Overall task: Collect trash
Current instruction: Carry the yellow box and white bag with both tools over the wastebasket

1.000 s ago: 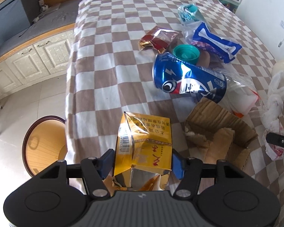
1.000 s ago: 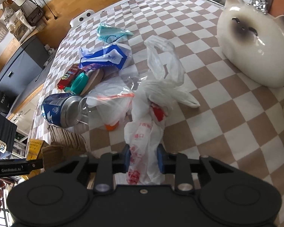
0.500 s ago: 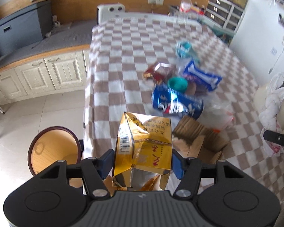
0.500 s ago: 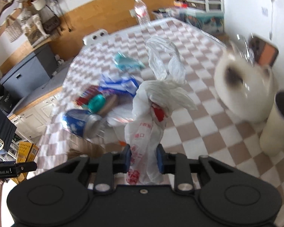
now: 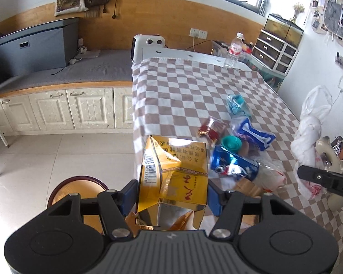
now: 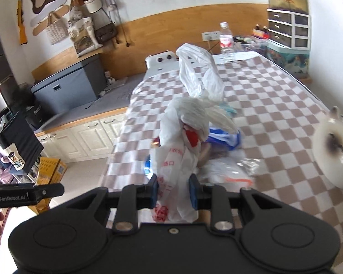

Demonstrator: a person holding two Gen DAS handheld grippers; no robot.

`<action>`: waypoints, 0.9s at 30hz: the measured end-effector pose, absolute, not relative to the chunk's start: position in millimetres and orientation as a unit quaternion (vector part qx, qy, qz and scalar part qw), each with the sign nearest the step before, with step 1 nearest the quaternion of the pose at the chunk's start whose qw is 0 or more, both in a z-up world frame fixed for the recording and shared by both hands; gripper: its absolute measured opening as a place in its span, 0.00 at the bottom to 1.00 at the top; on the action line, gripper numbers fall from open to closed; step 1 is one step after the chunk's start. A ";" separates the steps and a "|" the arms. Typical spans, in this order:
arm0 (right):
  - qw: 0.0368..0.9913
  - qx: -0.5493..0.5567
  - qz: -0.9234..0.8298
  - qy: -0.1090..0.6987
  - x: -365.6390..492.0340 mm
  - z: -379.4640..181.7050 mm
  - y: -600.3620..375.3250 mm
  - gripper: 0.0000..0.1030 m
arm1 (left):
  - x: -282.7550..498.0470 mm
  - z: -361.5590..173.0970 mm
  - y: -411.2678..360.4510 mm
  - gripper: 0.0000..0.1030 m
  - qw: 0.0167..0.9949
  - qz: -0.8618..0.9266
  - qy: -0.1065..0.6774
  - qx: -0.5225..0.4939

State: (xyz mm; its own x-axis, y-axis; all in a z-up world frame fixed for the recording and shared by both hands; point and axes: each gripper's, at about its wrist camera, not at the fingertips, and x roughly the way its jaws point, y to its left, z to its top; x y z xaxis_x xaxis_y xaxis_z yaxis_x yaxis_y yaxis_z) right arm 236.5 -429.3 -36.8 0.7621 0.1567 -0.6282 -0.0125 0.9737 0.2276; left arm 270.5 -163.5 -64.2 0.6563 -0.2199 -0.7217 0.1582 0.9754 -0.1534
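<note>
My left gripper (image 5: 172, 196) is shut on a crumpled yellow carton (image 5: 173, 173) and holds it high above the table's near left corner. My right gripper (image 6: 173, 193) is shut on a knotted white plastic bag (image 6: 183, 150) with red print, lifted above the table; the bag also shows in the left wrist view (image 5: 308, 134). On the checkered tablecloth (image 5: 183, 91) lie a blue can (image 5: 234, 165), a teal lid (image 5: 231, 143), a red wrapper (image 5: 212, 129), a blue-white packet (image 5: 253, 134), a teal wrapper (image 5: 236, 102) and clear plastic.
A round brown bin (image 5: 76, 189) stands on the floor left of the table, below my left gripper. A white cat figurine (image 6: 333, 153) sits at the table's right side. A water bottle (image 5: 233, 50) stands at the far edge. White cabinets (image 5: 57, 109) line the left.
Both grippers have risen well above the table with their loads. The view has widened from the tabletop to the whole room, and the bin is closer under my left gripper.
</note>
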 end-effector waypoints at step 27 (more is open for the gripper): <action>0.884 0.032 0.108 0.453 339.4 -109.2 -139.4 0.27 | 358.5 -150.1 83.3 0.61 0.866 -0.080 0.487 -0.081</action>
State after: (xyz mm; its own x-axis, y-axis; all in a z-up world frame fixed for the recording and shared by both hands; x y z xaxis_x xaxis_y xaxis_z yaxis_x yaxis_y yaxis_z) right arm 339.4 -139.4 -109.2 0.5657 0.2205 -0.7946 -0.1630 0.9745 0.1544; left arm 358.5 83.3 -150.1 0.5119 -0.2180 -0.8310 0.0598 0.9740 -0.2187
